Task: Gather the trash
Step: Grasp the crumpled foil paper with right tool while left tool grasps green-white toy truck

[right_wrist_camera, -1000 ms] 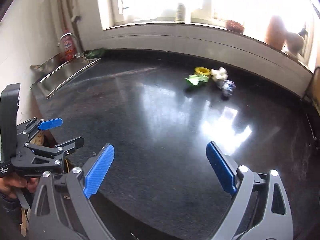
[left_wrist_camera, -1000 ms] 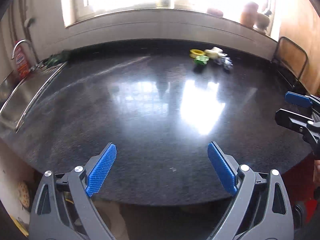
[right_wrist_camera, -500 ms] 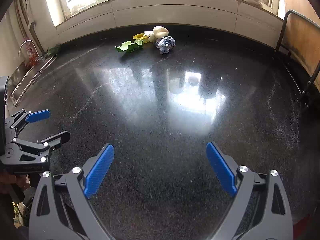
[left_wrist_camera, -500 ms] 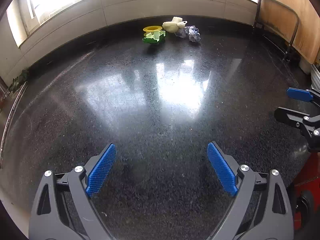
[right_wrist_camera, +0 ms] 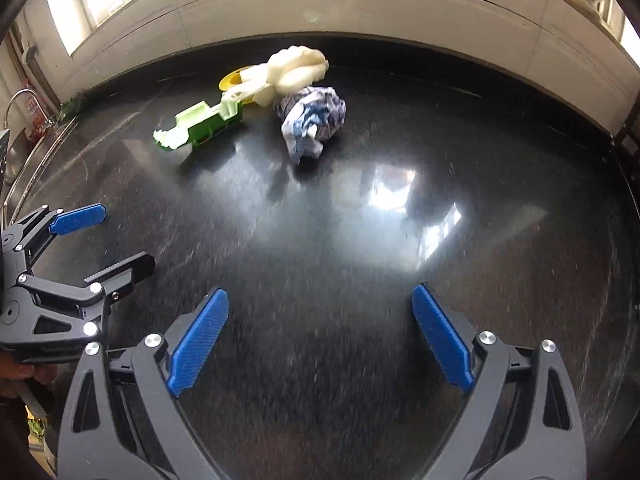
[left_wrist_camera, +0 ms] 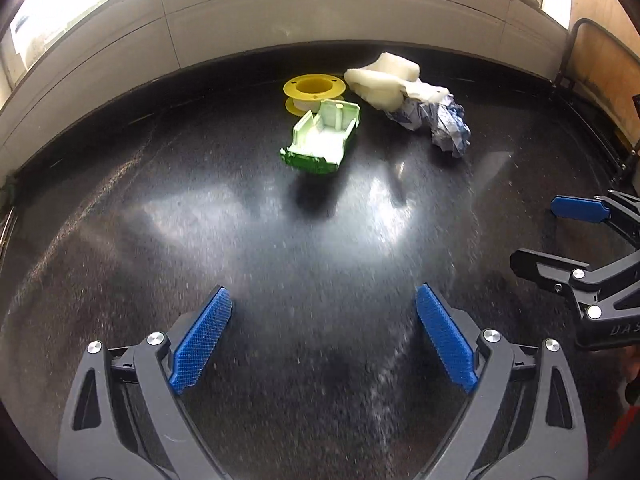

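Dark speckled stone forms the bench [left_wrist_camera: 200, 208], backed at the far side by a pale tiled wall [left_wrist_camera: 320, 12] under a bright window. A sink [right_wrist_camera: 24, 148] is seen at the far left edge in the right wrist view.

The left gripper [left_wrist_camera: 323, 332] is held with its blue-padded fingers [left_wrist_camera: 202, 332] spread wide apart, nothing between them. The right gripper [right_wrist_camera: 320, 330] is likewise held with its fingers [right_wrist_camera: 198, 336] wide apart and empty. Each gripper is visible from the other's camera, side by side above the near part of the bench.

Trash is gathered near the far wall: a green plastic case [left_wrist_camera: 322, 140], a yellow spool [left_wrist_camera: 314, 88] just behind it, a white foam lump [left_wrist_camera: 384, 82] to the right, and a crumpled blue-and-white paper [left_wrist_camera: 440, 124] touching that lump. Open, glossy bench surface lies between the fingers and the trash.
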`<action>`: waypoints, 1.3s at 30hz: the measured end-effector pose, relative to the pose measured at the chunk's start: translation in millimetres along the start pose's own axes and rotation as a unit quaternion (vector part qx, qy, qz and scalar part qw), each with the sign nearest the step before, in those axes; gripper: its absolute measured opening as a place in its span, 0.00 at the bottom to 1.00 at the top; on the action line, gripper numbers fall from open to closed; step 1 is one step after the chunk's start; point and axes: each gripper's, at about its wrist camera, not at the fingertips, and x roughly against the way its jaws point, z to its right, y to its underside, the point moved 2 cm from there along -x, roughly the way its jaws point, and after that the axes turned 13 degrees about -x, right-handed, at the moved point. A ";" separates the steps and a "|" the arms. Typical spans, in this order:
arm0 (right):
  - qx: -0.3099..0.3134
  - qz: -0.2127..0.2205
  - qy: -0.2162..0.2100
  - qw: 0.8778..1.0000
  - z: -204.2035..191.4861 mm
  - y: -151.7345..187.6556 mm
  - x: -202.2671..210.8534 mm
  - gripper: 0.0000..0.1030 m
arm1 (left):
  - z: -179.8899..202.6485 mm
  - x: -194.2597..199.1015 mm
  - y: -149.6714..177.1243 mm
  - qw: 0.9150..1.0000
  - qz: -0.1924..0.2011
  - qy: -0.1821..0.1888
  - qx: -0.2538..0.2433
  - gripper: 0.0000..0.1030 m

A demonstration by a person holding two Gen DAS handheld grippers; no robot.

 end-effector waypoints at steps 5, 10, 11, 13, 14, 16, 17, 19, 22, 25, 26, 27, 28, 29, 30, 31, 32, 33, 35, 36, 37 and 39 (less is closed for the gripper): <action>0.021 0.001 -0.015 1.000 -8.2 -56.9 -31.9 0.88 | -20.5 -28.0 -37.3 1.000 0.005 0.001 -0.002 0.89; 0.052 0.005 -0.018 0.998 -14.7 -93.2 -53.6 0.83 | -33.9 -45.9 -60.2 1.000 0.015 0.000 -0.002 0.88; 0.061 0.009 -0.017 0.998 -16.3 -96.0 -55.3 0.78 | -34.7 -47.8 -62.9 1.000 0.017 0.000 -0.002 0.88; 0.074 0.018 -0.015 0.997 -18.2 -98.2 -56.0 0.70 | -34.2 -49.4 -67.0 1.000 0.023 0.001 -0.007 0.84; 0.078 0.020 -0.020 0.997 -19.1 -98.0 -54.8 0.61 | -33.4 -50.1 -69.7 1.000 0.026 0.003 -0.010 0.78; 0.080 0.025 -0.029 0.996 -20.0 -97.9 -51.5 0.35 | -29.7 -48.0 -72.3 0.999 0.033 0.004 -0.019 0.60; 0.078 0.024 -0.031 0.996 -20.1 -96.5 -49.8 0.34 | -27.3 -46.0 -72.4 0.999 0.033 0.006 -0.022 0.47; 0.075 0.024 -0.035 0.996 -18.6 -89.0 -43.9 0.29 | -23.0 -40.2 -67.8 0.999 0.031 0.009 -0.024 0.32; 0.082 0.035 -0.015 0.996 -16.9 -69.2 -30.7 0.26 | -11.8 -28.3 -54.2 0.999 0.028 0.006 -0.029 0.32; 0.073 0.043 0.000 0.996 -10.5 -47.0 -11.7 0.25 | -2.7 -10.3 -35.6 0.999 0.028 -0.001 -0.029 0.32; 0.067 0.045 0.005 0.997 -7.4 -39.8 -4.1 0.25 | -0.4 -2.8 -28.2 0.999 0.028 -0.002 -0.026 0.32; 0.059 0.046 0.006 0.997 -2.9 -31.7 3.8 0.25 | 1.8 5.3 -20.4 0.999 0.029 -0.003 -0.022 0.32; 0.046 0.053 0.012 0.997 2.2 -24.9 12.7 0.25 | 4.4 13.0 -13.1 0.999 0.031 -0.003 -0.017 0.32; 0.037 0.065 0.018 0.997 6.1 -17.5 23.6 0.25 | 6.8 22.0 -4.3 0.999 0.032 -0.004 -0.012 0.32; 0.027 0.071 0.016 0.997 9.9 -9.7 34.0 0.25 | 9.6 31.7 5.4 0.999 0.031 -0.005 -0.008 0.32; 0.014 0.070 0.013 0.997 13.7 -1.4 43.0 0.25 | 14.9 42.4 17.8 0.999 0.031 -0.006 -0.006 0.32; 0.003 0.066 0.009 0.998 16.3 7.3 50.1 0.25 | 18.5 51.9 26.6 0.999 0.032 -0.006 -0.004 0.32; -0.006 0.064 0.008 0.998 17.7 16.4 56.8 0.25 | 25.2 62.6 37.0 0.999 0.034 -0.008 -0.003 0.32; -0.021 0.065 0.006 0.998 19.6 38.1 70.5 0.25 | 31.7 83.9 63.6 0.999 0.034 -0.014 0.000 0.32; -0.025 0.065 0.005 0.998 21.4 48.5 77.0 0.25 | 34.0 92.8 73.5 0.999 0.034 -0.015 0.003 0.32; -0.029 0.067 0.005 0.997 21.8 60.8 83.4 0.25 | 27.9 100.6 82.4 0.999 0.035 -0.014 0.009 0.32; -0.036 0.067 0.000 0.997 21.9 85.8 96.0 0.25 | 31.5 117.0 104.2 0.999 0.033 -0.008 0.025 0.32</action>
